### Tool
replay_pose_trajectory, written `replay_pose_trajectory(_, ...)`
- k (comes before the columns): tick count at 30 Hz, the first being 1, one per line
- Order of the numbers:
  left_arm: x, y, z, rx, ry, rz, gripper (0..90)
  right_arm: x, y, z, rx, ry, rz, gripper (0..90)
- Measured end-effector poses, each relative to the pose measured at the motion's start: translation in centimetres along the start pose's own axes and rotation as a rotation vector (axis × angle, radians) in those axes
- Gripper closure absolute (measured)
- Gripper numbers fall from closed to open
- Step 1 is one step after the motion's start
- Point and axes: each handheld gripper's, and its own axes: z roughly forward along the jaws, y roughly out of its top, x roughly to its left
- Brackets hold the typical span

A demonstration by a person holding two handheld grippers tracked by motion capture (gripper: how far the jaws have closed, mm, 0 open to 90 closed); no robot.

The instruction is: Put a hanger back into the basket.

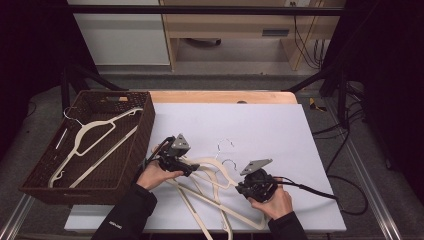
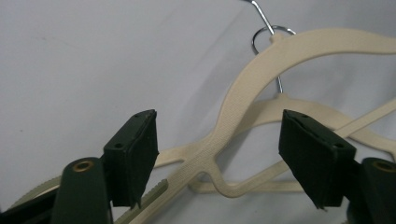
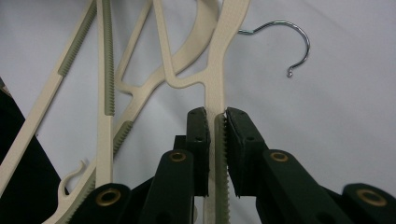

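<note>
Several cream plastic hangers (image 1: 210, 186) lie tangled on the white mat (image 1: 260, 125) near its front edge. My left gripper (image 1: 189, 167) reaches into the pile from the left. In the left gripper view its jaws (image 2: 219, 156) stand open around the shoulder of one cream hanger (image 2: 243, 88), and the pads are clear of it. My right gripper (image 1: 240, 189) comes in from the right. In the right gripper view it (image 3: 215, 119) is shut on the ridged arm of a cream hanger (image 3: 219, 70), whose metal hook (image 3: 299, 42) lies on the mat beyond.
A dark wicker basket (image 1: 145, 130) stands at the mat's left edge, with two cream hangers (image 1: 95, 135) lying in it. Further hanger bars (image 3: 105, 84) cross left of the right gripper's jaws. Cables trail off the table's right side (image 1: 340, 195).
</note>
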Motion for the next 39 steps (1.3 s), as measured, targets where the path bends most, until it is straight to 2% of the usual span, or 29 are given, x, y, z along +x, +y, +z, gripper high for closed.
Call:
replay_pose_trajectory(2,0.2,-0.1,0.5,0.022,-0.014,0.022,33.9,0.0,0.0,-0.1,0.01,-0.008,-0.001,79.9)
replay_pose_trajectory(8,0.6,-0.3,2.0,0.067,-0.026,0.035,47.4,0.1,0.0,-0.2,0.007,-0.014,-0.008,79.9)
replay_pose_trajectory(13,0.8,-0.5,2.4,0.076,-0.054,0.053,58.5,0.1,0.0,-0.3,0.003,-0.007,-0.016,79.9)
replay_pose_trajectory(15,0.6,-0.4,2.3,0.074,-0.048,0.076,60.2,0.0,0.0,-0.3,0.004,-0.004,-0.022,79.9)
replay_pose_trajectory(24,-0.7,0.0,0.6,0.086,-0.008,0.19,67.7,-0.4,0.0,-1.0,-0.037,0.026,-0.033,79.4)
replay_pose_trajectory(28,-1.6,0.4,-0.5,0.094,0.008,0.25,71.7,-0.5,0.0,-1.5,-0.047,0.007,-0.018,78.3)
replay_pose_trajectory(30,-2.1,0.6,-1.1,0.093,0.012,0.274,73.5,-0.8,-0.1,-1.8,-0.073,0.001,-0.037,77.7)
replay_pose_trajectory(35,-3.6,0.6,-2.6,0.099,-0.001,0.32,78.1,-1.1,0.0,-2.8,-0.104,-0.017,-0.024,74.1)
replay_pose_trajectory(39,-4.9,0.5,-3.8,0.089,0.0,0.328,79.9,-1.3,-0.1,-3.2,-0.126,-0.014,-0.019,70.9)
